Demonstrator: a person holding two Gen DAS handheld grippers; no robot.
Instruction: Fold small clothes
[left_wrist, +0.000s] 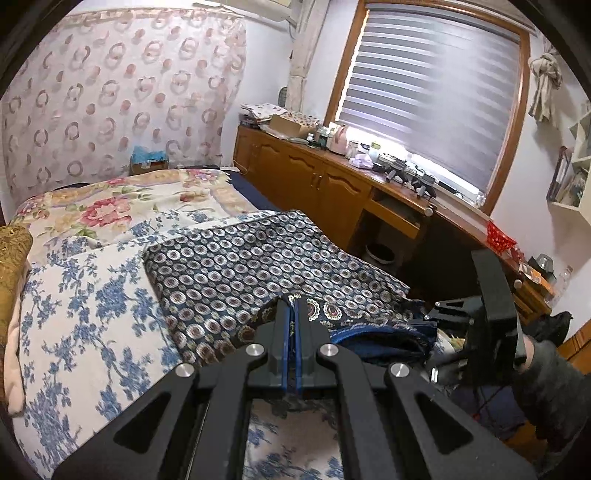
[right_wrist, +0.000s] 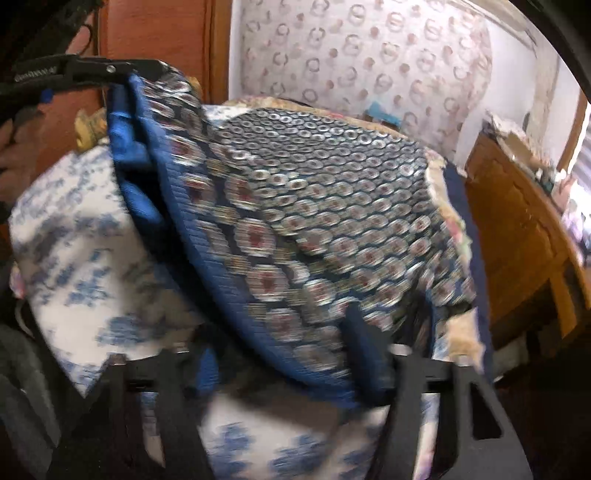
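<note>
Dark patterned shorts (left_wrist: 240, 266) with a blue waistband lie spread on the blue-flowered bed cover (left_wrist: 92, 314). My left gripper (left_wrist: 294, 310) is shut on the near edge of the shorts and holds it lifted. In the right wrist view the same gripper (right_wrist: 129, 74) pinches the raised waistband corner at upper left. My right gripper (left_wrist: 436, 314) is at the right end of the waistband. In its own blurred view the right gripper (right_wrist: 286, 358) has its fingers well apart, with the waistband of the shorts (right_wrist: 314, 203) running between them.
A wooden cabinet (left_wrist: 314, 184) with a cluttered top runs under the window, right of the bed. A gold cushion (left_wrist: 11, 258) lies at the bed's left edge. A red basket (left_wrist: 498, 236) stands on the desk. A gloved hand (left_wrist: 546, 369) holds the right gripper.
</note>
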